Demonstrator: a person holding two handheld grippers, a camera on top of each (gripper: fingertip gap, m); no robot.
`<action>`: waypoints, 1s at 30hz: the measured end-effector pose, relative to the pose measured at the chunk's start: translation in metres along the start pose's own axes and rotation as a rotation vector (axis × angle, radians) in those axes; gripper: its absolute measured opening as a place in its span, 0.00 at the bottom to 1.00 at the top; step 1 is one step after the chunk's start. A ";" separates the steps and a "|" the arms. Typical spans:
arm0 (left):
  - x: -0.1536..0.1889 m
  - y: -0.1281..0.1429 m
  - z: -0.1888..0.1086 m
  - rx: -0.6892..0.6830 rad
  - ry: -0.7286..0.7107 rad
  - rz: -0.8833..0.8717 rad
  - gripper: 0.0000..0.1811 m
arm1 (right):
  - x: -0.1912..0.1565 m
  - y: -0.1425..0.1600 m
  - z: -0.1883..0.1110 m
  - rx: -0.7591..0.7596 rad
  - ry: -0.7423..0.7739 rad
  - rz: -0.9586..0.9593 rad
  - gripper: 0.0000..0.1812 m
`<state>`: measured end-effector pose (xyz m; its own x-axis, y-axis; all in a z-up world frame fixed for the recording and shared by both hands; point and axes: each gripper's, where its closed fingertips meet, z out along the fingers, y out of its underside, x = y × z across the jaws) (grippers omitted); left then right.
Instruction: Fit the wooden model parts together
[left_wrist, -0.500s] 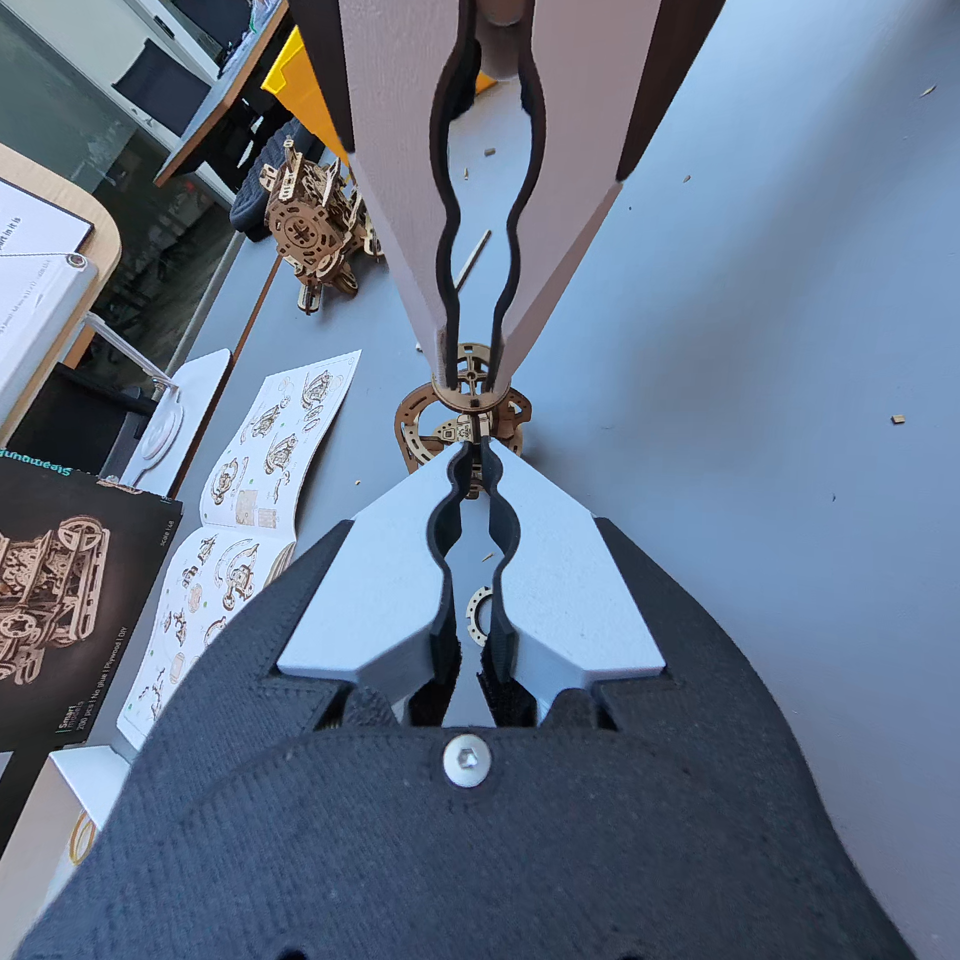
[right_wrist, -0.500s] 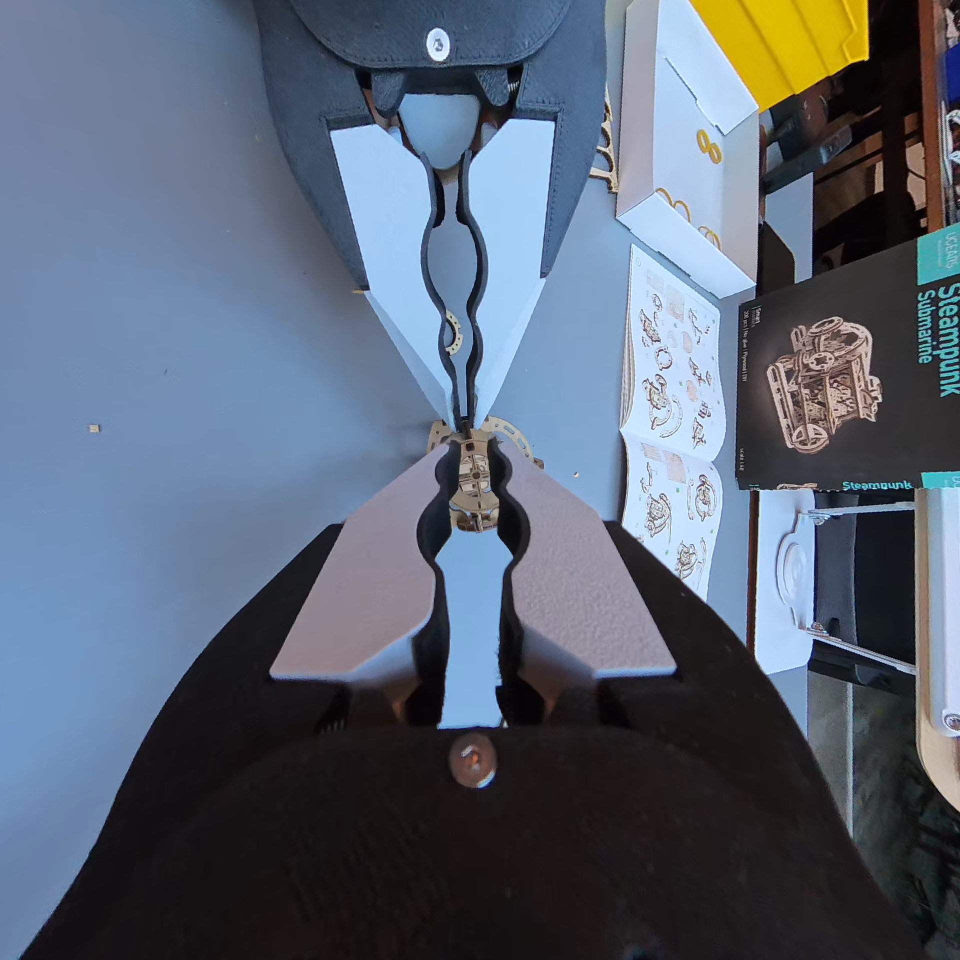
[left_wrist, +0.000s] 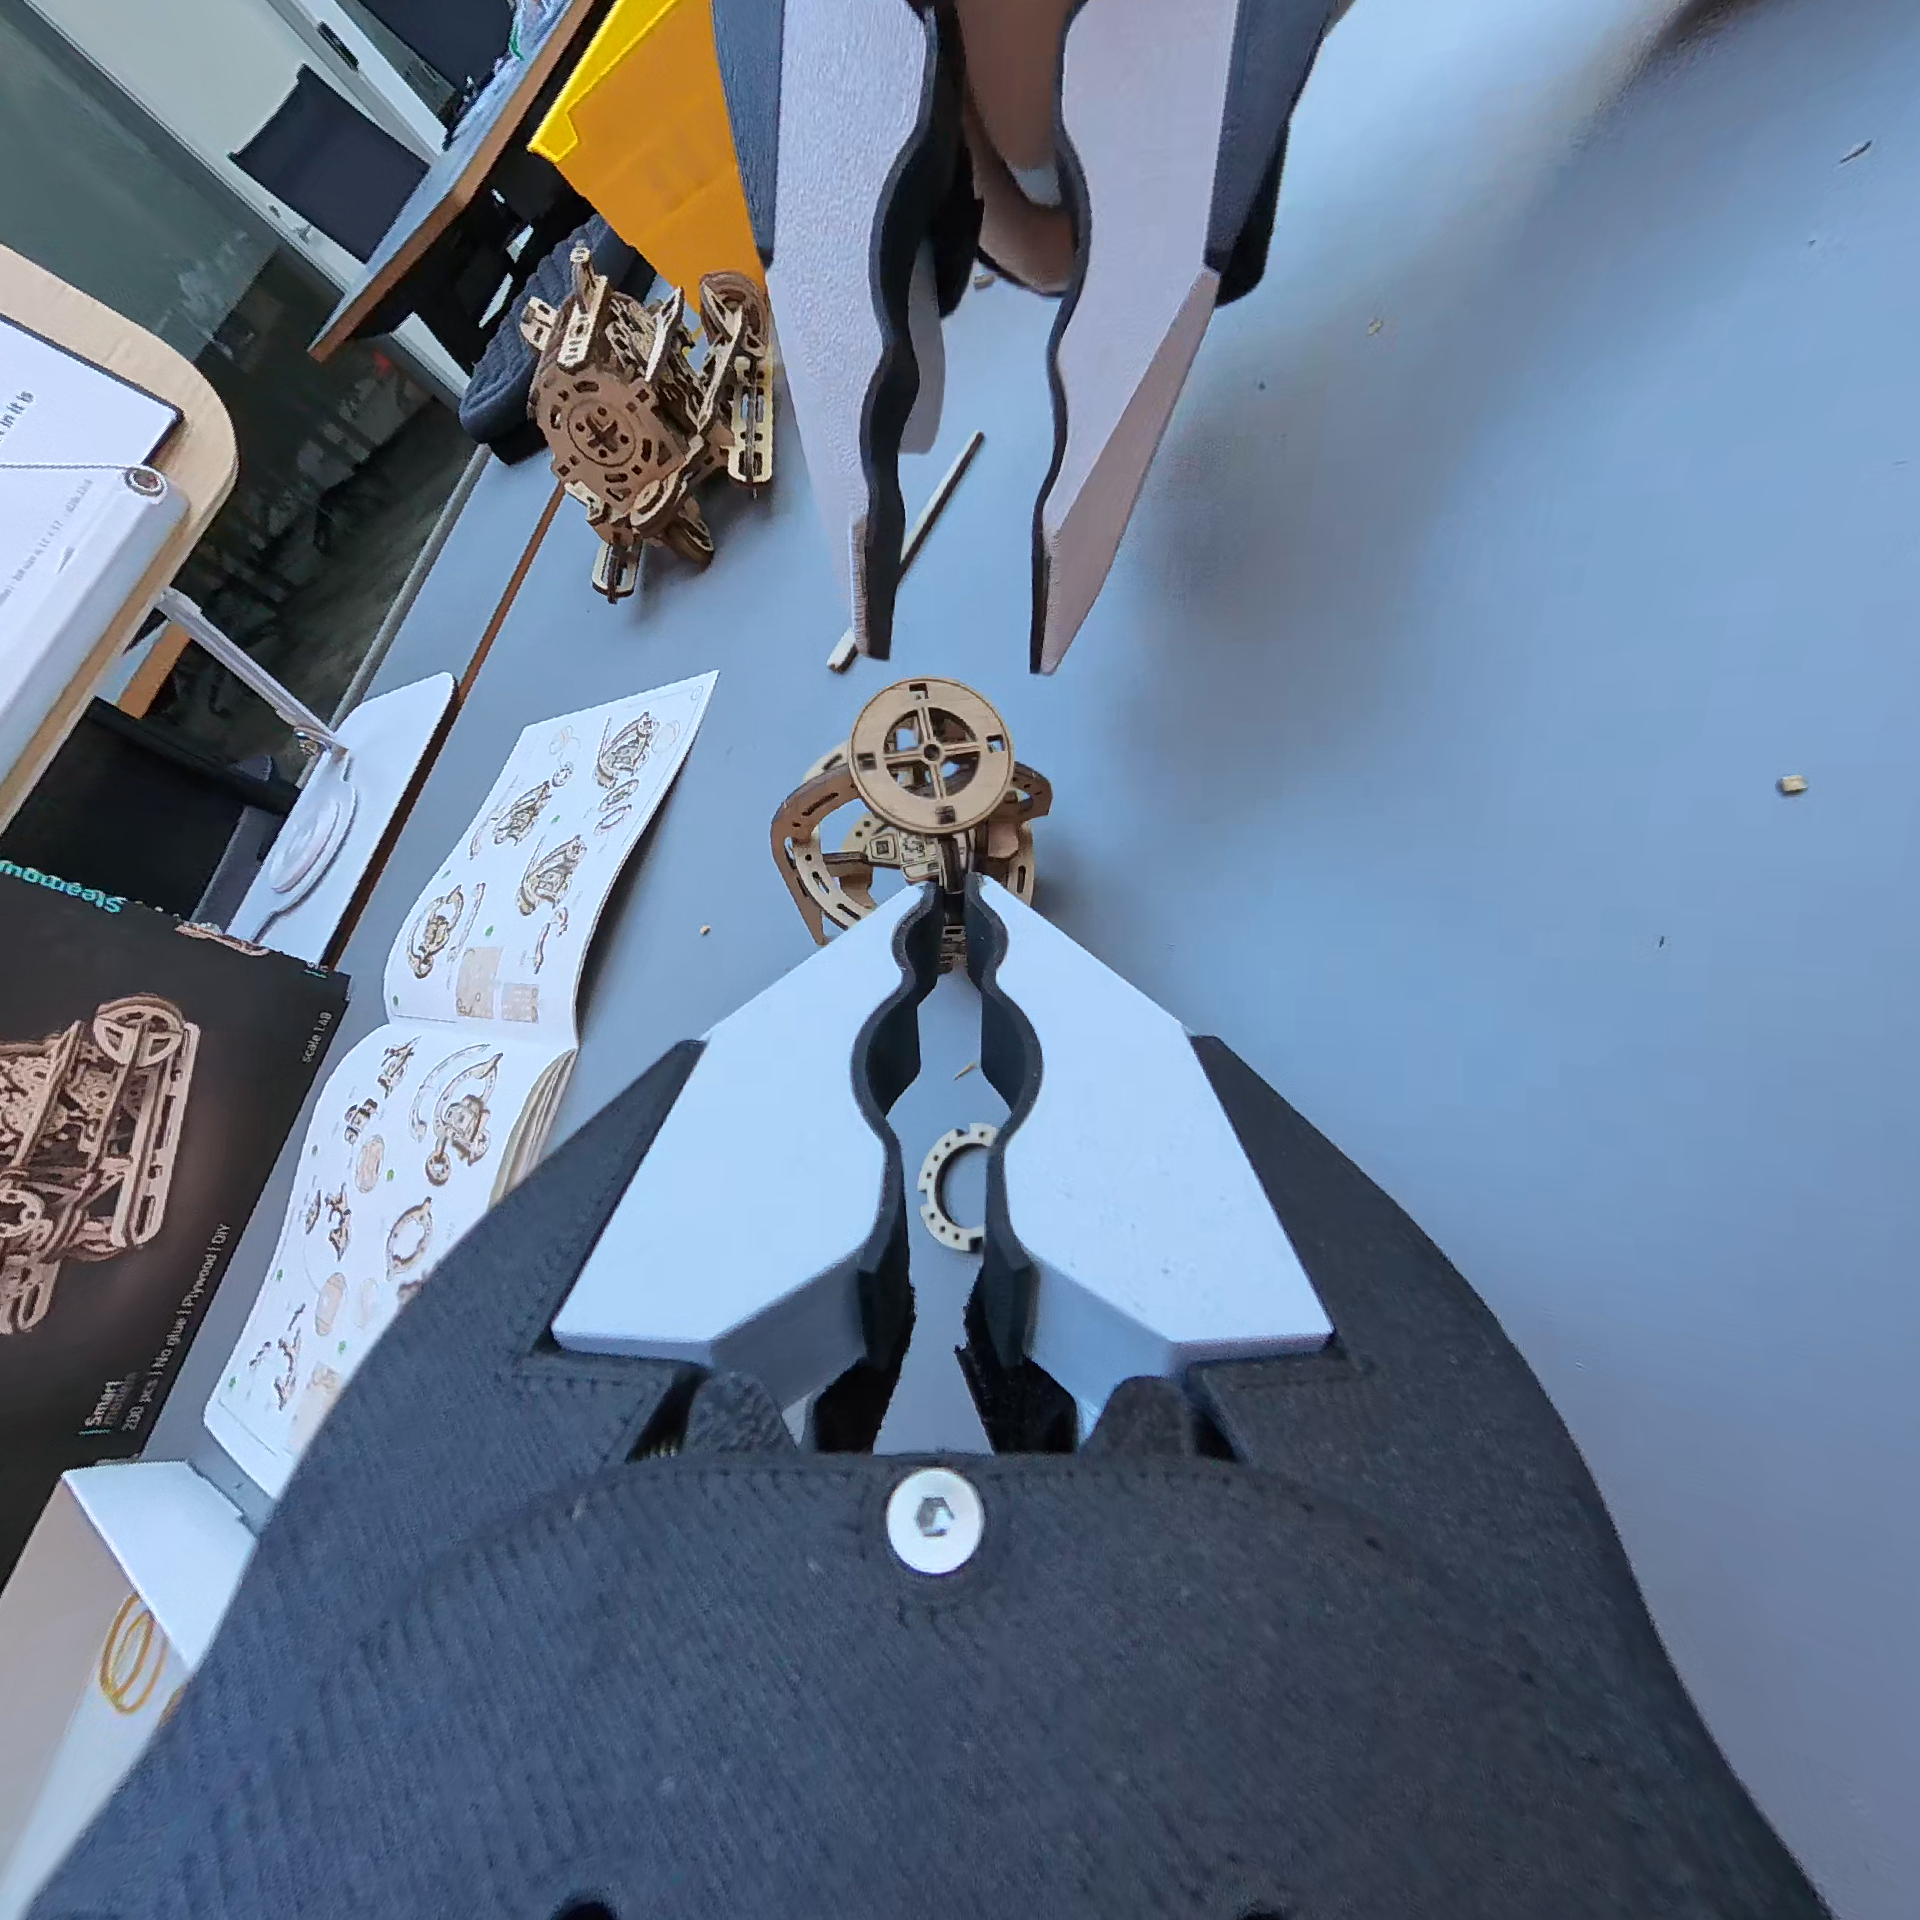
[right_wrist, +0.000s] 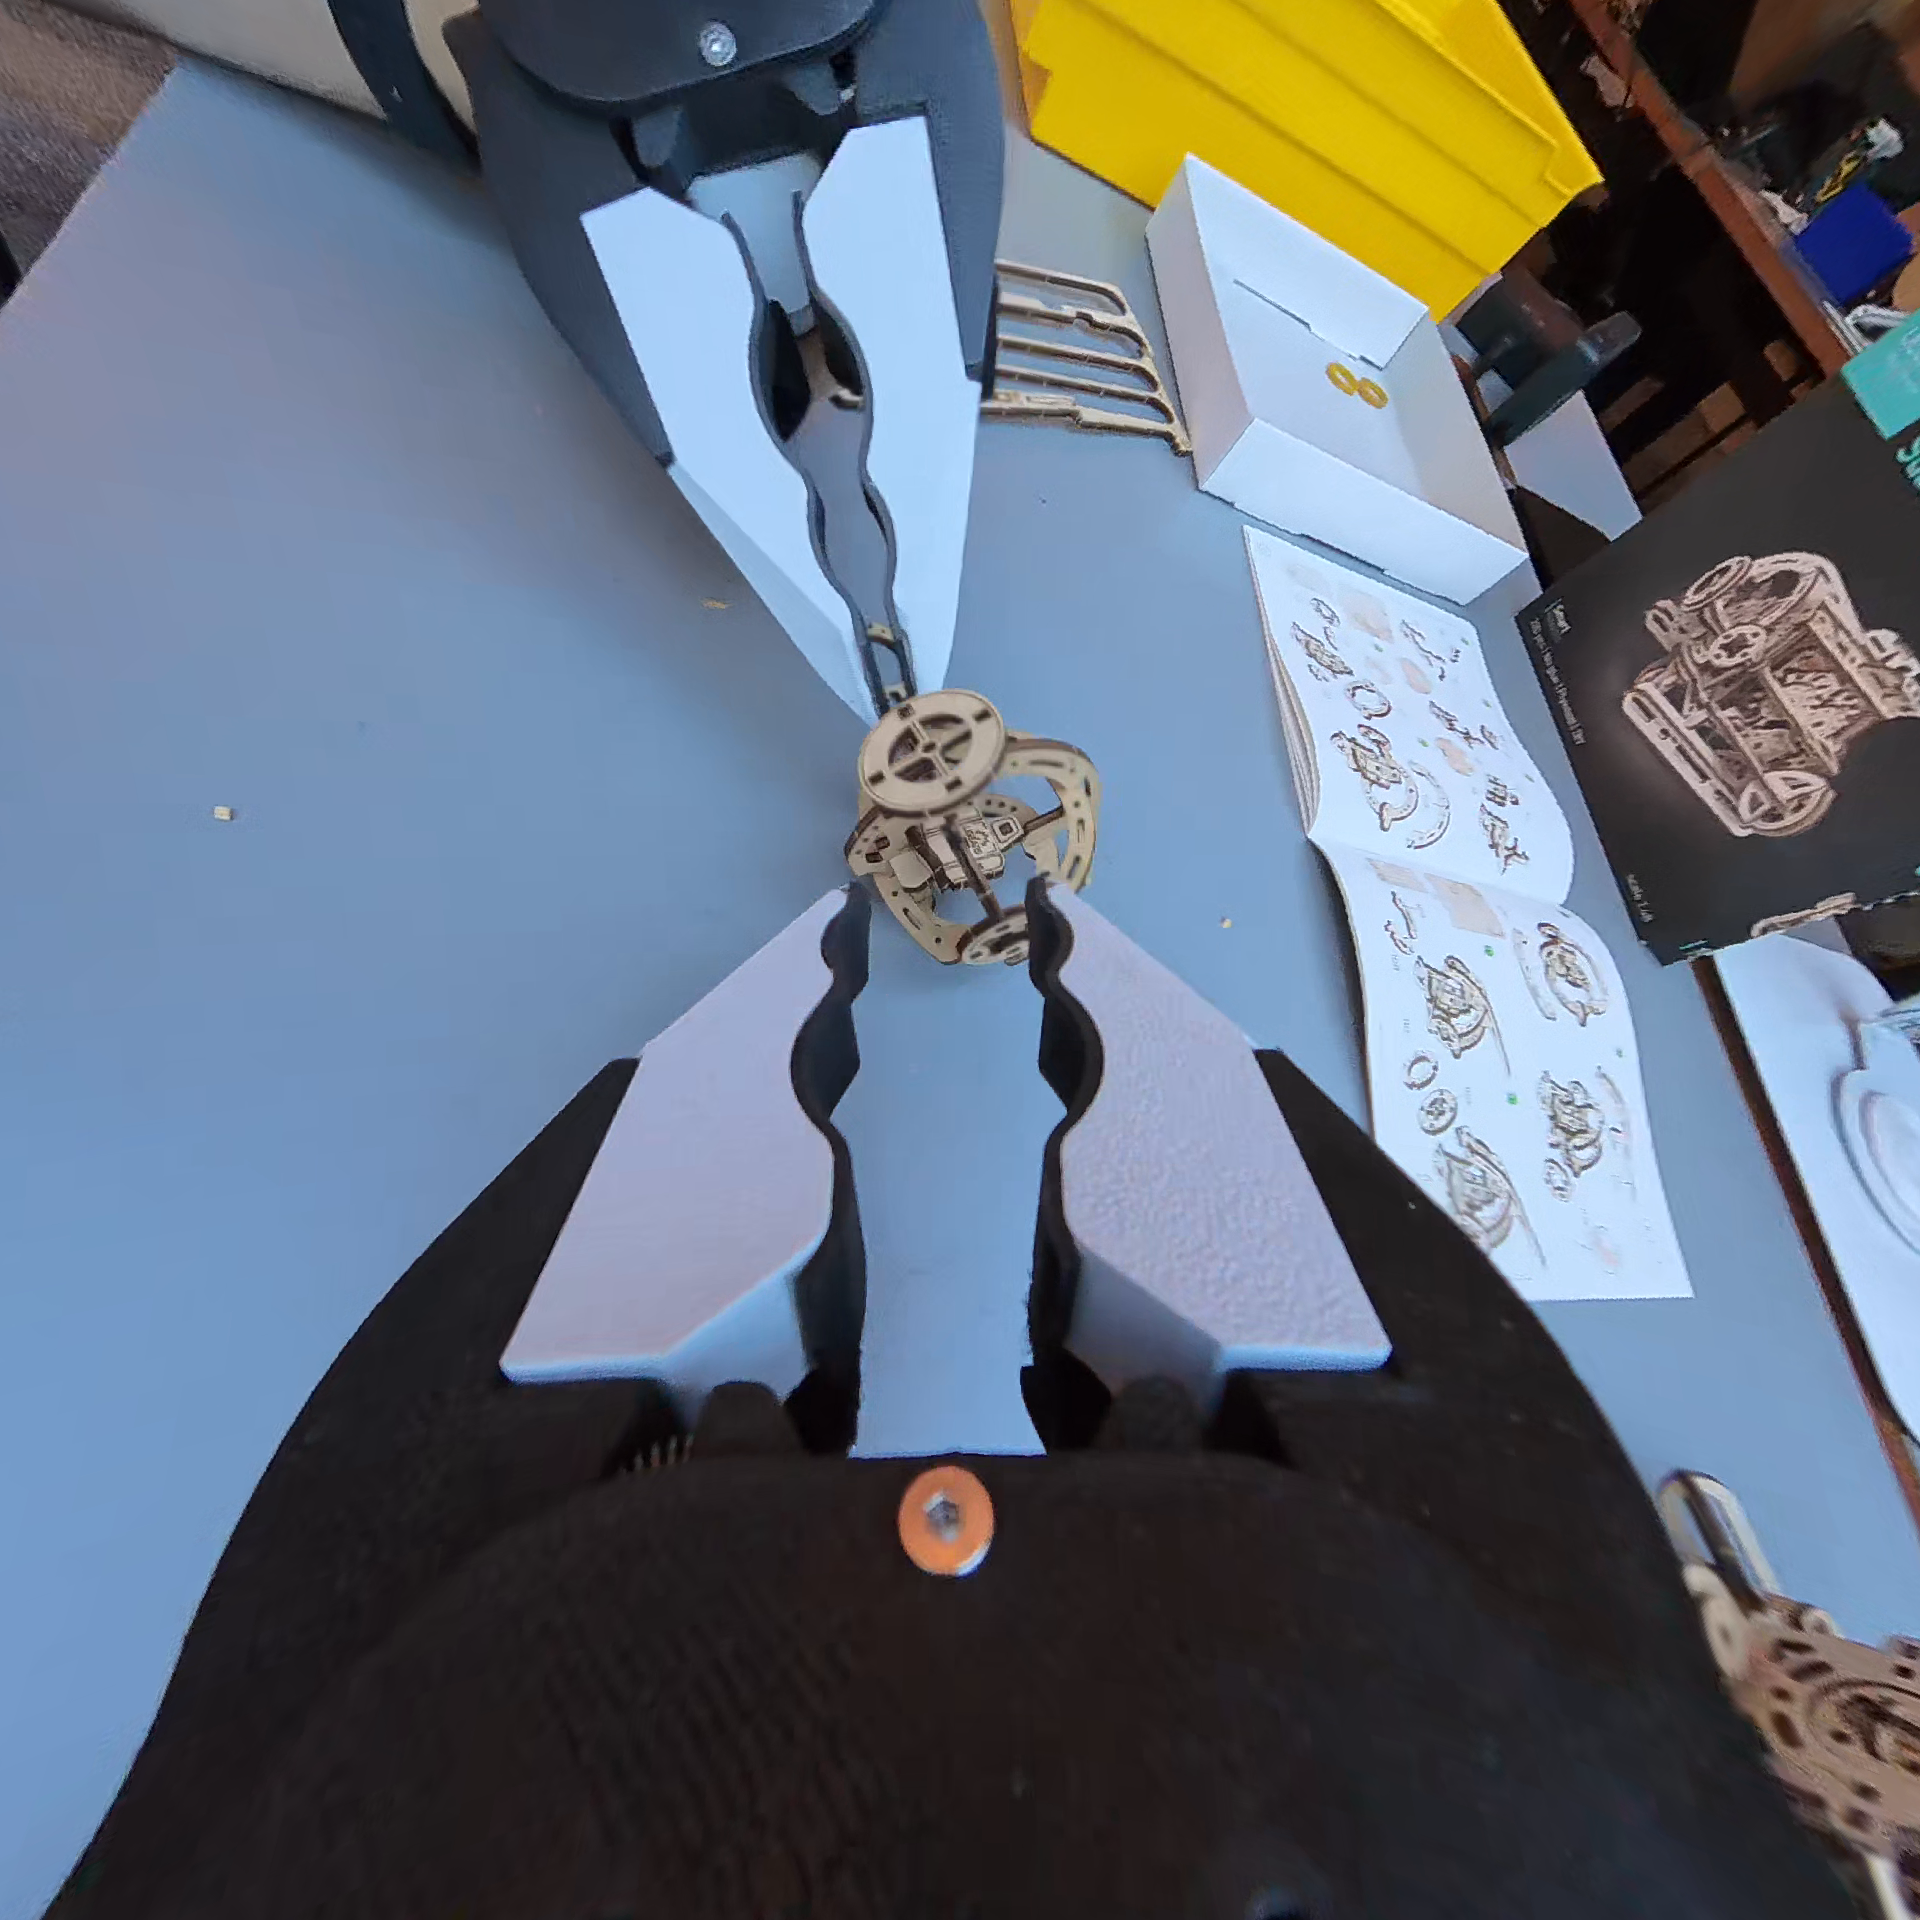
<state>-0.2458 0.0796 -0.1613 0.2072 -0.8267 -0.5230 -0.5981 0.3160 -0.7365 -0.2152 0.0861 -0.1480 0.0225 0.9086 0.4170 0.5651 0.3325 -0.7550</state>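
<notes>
A small wooden assembly has curved ring arms and a round spoked disc on top. It is held above the grey table. My left gripper is shut on a thin wooden part at the assembly's near side. It also shows in the right wrist view, gripping from the far side. My right gripper is open and empty, its tips either side of the assembly's lower ring without touching. In the left wrist view it hangs open just beyond the disc.
A loose wooden gear ring and a thin stick lie on the table. A larger wooden model, an open instruction booklet, a black box, a white box, a wooden parts frame and yellow bins stand along one side. The larger wooden model lies around 25 cm away from my right fingertips.
My right gripper has opened, let go of the disc and drawn back from the assembly. My left gripper still holds the assembly, with the disc staying on it.
</notes>
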 end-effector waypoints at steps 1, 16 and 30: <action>0.001 0.001 -0.001 0.003 0.004 -0.004 0.01 | 0.002 0.001 0.002 0.014 -0.005 0.014 0.16; -0.004 0.004 -0.021 0.033 -0.035 -0.115 0.13 | 0.006 -0.006 0.011 0.136 -0.051 -0.012 0.14; -0.013 -0.003 -0.029 0.033 -0.131 -0.590 0.37 | 0.004 -0.021 0.019 0.138 -0.152 -0.229 0.09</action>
<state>-0.2686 0.0756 -0.1401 0.5918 -0.8032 -0.0688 -0.3294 -0.1631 -0.9300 -0.2426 0.0875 -0.1406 -0.2215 0.8302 0.5116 0.4235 0.5545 -0.7164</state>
